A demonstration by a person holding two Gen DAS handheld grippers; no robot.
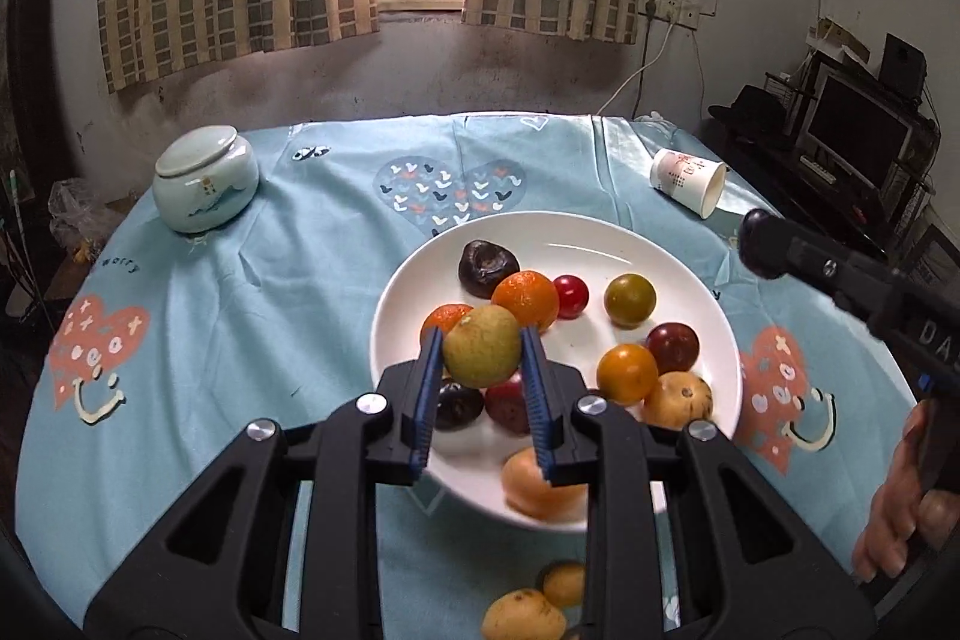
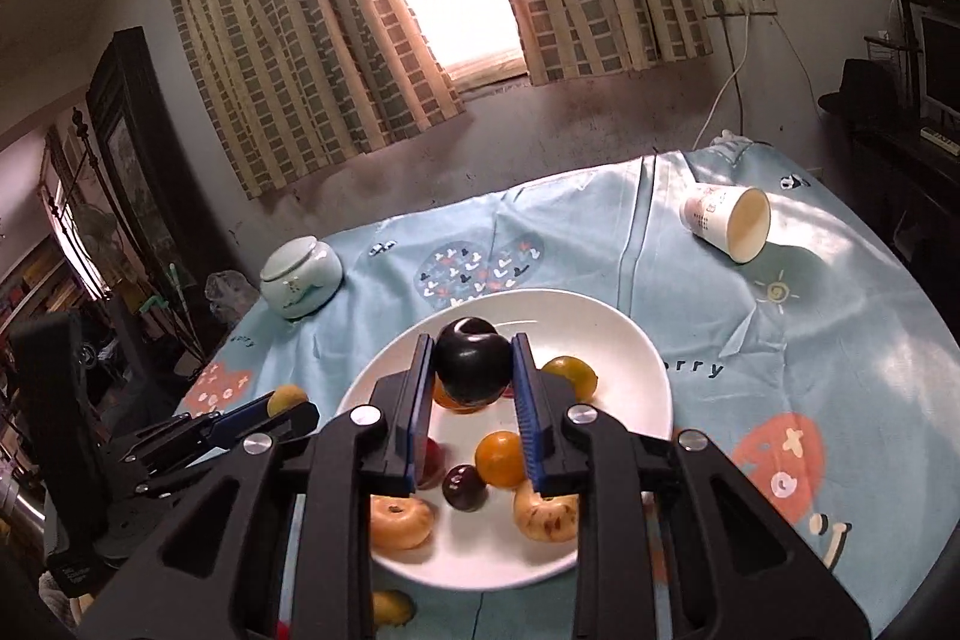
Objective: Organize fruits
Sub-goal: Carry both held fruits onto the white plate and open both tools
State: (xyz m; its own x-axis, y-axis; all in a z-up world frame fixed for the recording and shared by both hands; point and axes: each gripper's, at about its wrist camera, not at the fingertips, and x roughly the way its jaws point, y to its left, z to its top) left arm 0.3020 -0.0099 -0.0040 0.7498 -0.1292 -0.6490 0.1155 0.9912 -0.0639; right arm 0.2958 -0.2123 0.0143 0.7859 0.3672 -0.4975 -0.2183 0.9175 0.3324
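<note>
Well along: most fruit heaped in white plate (image 1: 708, 292) at frame centre. Yellow-green fruit (image 1: 482, 346) clamped in left hand-held gripper (image 1: 482, 349), dark plum (image 2: 472, 361) in right hand-held gripper (image 2: 471, 364), both above plate. Two yellow fruits (image 1: 525, 617) left on worktop (image 1: 252, 316), bottom edge.

- Left gripper (image 1: 482, 343): tilted downward, blue pads clamped on something round.
- Right gripper (image 2: 471, 361): tilted downward, likewise clamped.
- A hand (image 1: 897, 502) grips the right gripper's handle.
</note>
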